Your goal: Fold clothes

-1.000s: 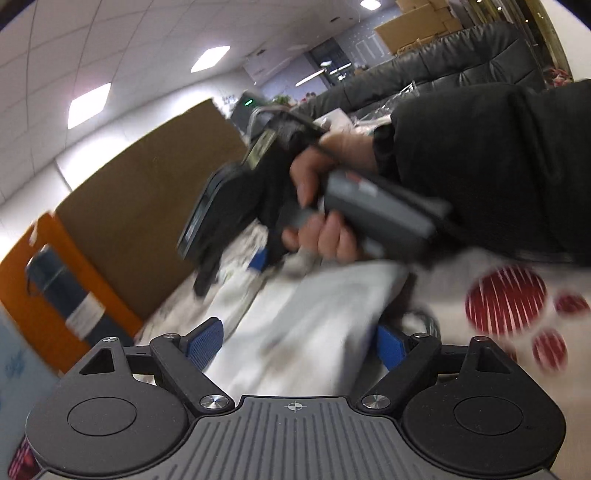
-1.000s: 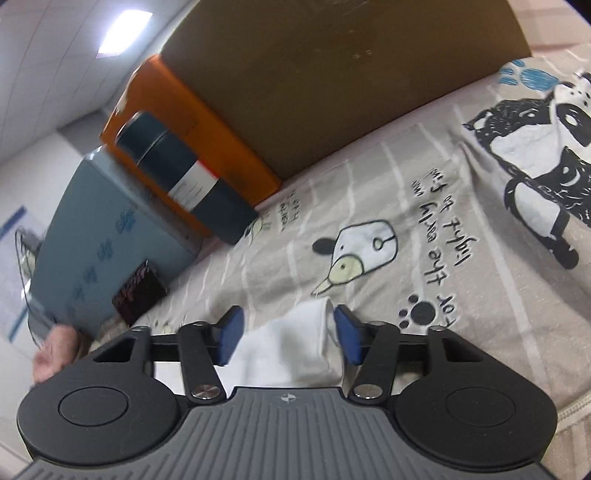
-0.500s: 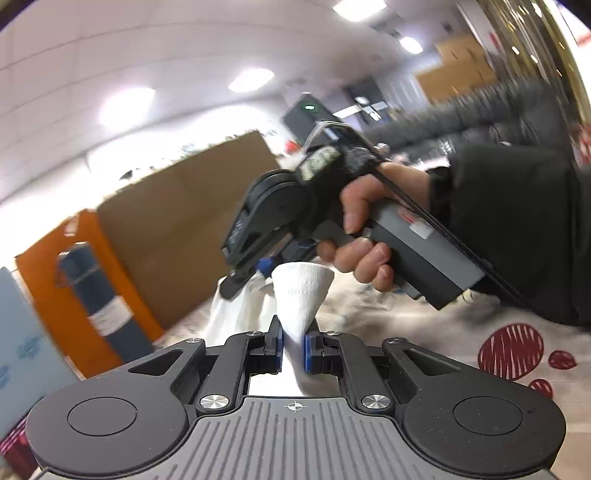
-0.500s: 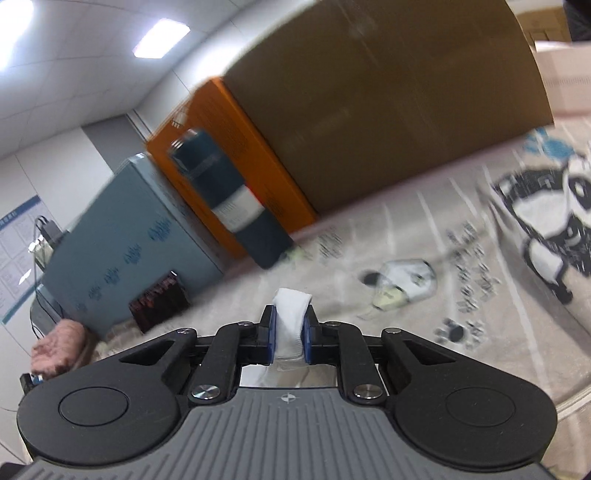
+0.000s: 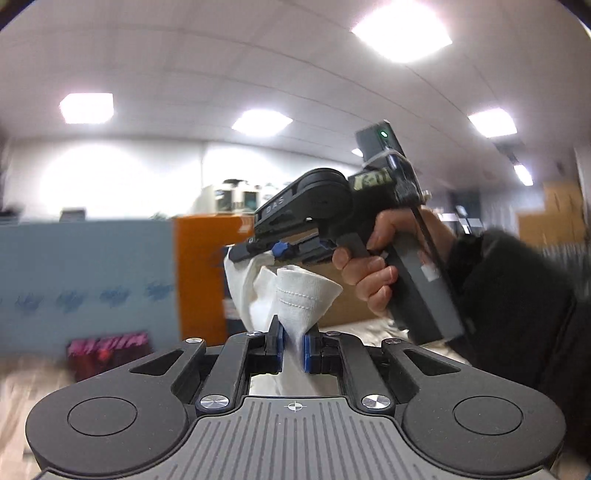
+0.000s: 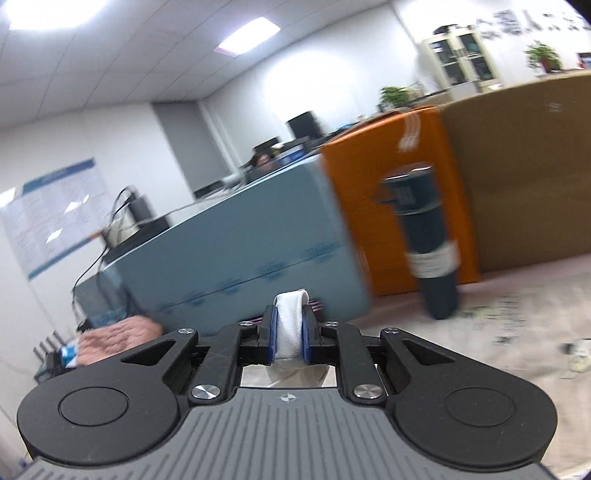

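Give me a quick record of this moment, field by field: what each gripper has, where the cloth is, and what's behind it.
left gripper: shut on white garment
right gripper: shut on the white garment's hem
garment position: lifted, hanging between both grippers
hand: grips the right gripper's handle, dark sleeve
surface: printed sheet
background: orange box, blue box, dark cylinder

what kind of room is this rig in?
Most likely an office used as a recording space. Grid ceiling with panel lights, a glass-front cabinet and potted plant, a wall notice board, and cardboard boxes by the cloth-covered table.
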A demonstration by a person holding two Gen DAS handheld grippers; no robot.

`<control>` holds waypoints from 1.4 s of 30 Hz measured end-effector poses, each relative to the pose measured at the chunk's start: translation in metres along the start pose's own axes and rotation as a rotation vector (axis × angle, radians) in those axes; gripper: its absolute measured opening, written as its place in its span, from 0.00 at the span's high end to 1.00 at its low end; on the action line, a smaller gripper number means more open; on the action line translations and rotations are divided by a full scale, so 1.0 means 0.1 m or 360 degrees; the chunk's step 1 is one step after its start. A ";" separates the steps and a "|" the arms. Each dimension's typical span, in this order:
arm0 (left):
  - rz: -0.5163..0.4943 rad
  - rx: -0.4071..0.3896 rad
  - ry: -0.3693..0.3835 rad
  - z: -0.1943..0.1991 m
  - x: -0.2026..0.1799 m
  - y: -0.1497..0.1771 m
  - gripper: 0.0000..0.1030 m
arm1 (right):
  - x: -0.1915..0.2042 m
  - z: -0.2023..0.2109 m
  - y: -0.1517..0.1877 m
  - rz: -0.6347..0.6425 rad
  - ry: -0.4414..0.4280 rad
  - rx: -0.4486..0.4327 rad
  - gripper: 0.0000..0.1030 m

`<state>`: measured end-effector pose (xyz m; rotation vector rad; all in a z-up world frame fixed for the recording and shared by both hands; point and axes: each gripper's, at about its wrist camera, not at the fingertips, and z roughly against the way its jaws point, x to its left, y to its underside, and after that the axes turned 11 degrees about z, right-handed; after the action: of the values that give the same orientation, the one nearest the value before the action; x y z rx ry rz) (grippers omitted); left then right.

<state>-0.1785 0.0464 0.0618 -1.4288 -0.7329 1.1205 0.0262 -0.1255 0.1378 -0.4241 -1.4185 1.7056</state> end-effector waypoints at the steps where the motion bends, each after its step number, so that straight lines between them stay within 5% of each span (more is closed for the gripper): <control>1: 0.0069 0.0003 -0.0024 0.06 0.10 0.00 0.91 | 0.12 -0.13 0.00 0.0014 -0.0015 0.0034 0.88; 7: 0.0631 0.0123 -0.0120 0.28 0.80 0.19 0.92 | 0.81 -1.00 0.23 0.0135 -0.0050 0.0341 0.89; 12: 0.0814 0.0232 -0.0192 0.35 1.09 0.34 0.92 | 1.14 -1.62 0.62 0.0256 0.0055 0.0638 0.91; 18: 0.1034 0.0363 -0.0279 0.44 1.44 0.51 0.86 | 1.33 -1.84 0.83 0.0297 0.0071 0.0706 0.87; 19: 0.1037 0.0362 -0.0288 0.46 1.46 0.53 0.85 | 1.32 -1.83 0.81 0.0270 0.0052 0.0686 0.85; 22: 0.1001 0.0326 -0.0311 0.54 1.47 0.53 0.78 | 1.26 -1.75 0.74 0.0176 -0.0018 0.0604 0.50; 23: 0.0989 0.0314 -0.0318 0.57 1.47 0.53 0.76 | 1.25 -1.71 0.71 0.0154 -0.0035 0.0576 0.46; 25: 0.0965 0.0291 -0.0333 0.62 1.47 0.54 0.55 | 1.20 -1.60 0.68 0.0128 -0.0082 0.0544 0.41; 28: 0.0944 0.0165 -0.0326 0.73 1.44 0.51 0.28 | 1.16 -1.48 0.69 0.0084 -0.0182 0.0594 0.39; 32: 0.0871 0.0168 -0.0386 0.69 1.41 0.45 0.26 | 1.16 -1.49 0.84 -0.0071 -0.0441 0.0743 0.39; 37: 0.0680 0.0348 -0.0658 0.55 1.31 0.43 0.26 | 1.27 -1.66 1.10 -0.0133 -0.0529 0.0845 0.39; 42: 0.0782 0.0356 -0.0618 0.62 1.38 0.41 0.17 | 1.29 -1.54 1.06 -0.0114 -0.0567 0.0757 0.38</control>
<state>-0.1927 0.1877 -0.0052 -1.2422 -0.5055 1.8372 0.0206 0.0726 0.0268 0.1991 -1.1876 2.0507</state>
